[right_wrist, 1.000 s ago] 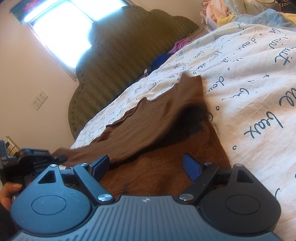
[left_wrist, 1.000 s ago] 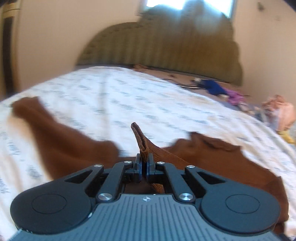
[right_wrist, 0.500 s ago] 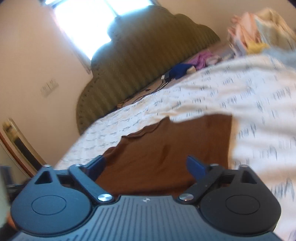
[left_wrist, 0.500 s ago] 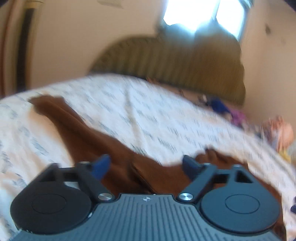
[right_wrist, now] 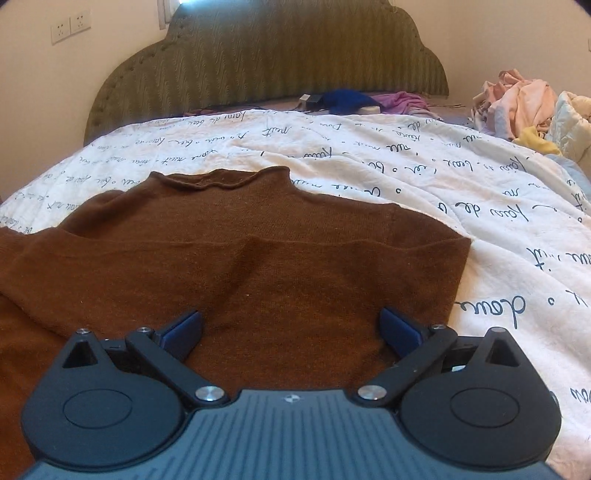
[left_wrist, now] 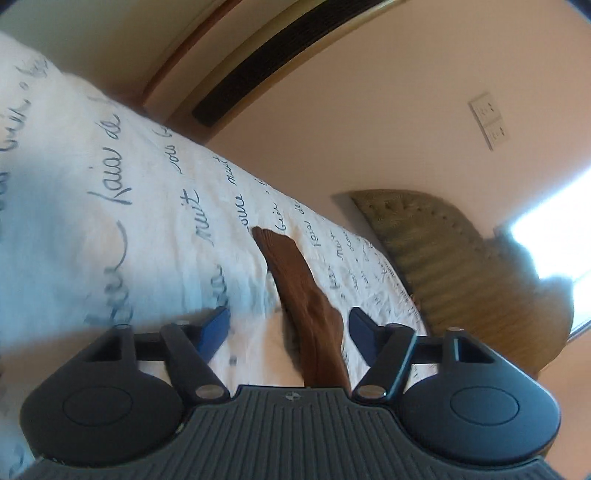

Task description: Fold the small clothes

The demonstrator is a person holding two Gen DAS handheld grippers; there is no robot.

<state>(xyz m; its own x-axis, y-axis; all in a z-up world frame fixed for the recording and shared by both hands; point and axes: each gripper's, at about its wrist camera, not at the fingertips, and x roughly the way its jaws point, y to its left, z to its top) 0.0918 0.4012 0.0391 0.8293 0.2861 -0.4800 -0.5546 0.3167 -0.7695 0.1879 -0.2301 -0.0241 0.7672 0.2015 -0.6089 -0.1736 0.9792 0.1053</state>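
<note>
A bed [right_wrist: 424,177] is seen in both views, covered by a white sheet [right_wrist: 480,229] printed with dark handwritten script. An olive padded headboard [right_wrist: 266,55] stands against the cream wall [left_wrist: 369,129] at the far end. Wall sockets [right_wrist: 70,25] are noted left of the headboard in the right wrist view.

A brown sweater [right_wrist: 240,266] is spread flat on the sheet, collar toward the headboard. One sleeve is folded across the chest, its straight edge running side to side below the collar. In the left wrist view only the other sleeve [left_wrist: 299,291] is seen, lying stretched out on the sheet and tapering away from the camera.

A heap of pale pink and cream clothes [right_wrist: 524,99] is piled at the right edge of the bed. Blue and purple garments [right_wrist: 369,100] lie at the foot of the headboard.

The right tool [right_wrist: 291,328] is spread fully; its blue pads hang over the sweater's body with nothing pinched between them. The left tool [left_wrist: 286,326] is tilted in a rolled view, its jaws closing. The sleeve runs between the blue pads, nearer the right one, and is not pressed by either.
</note>
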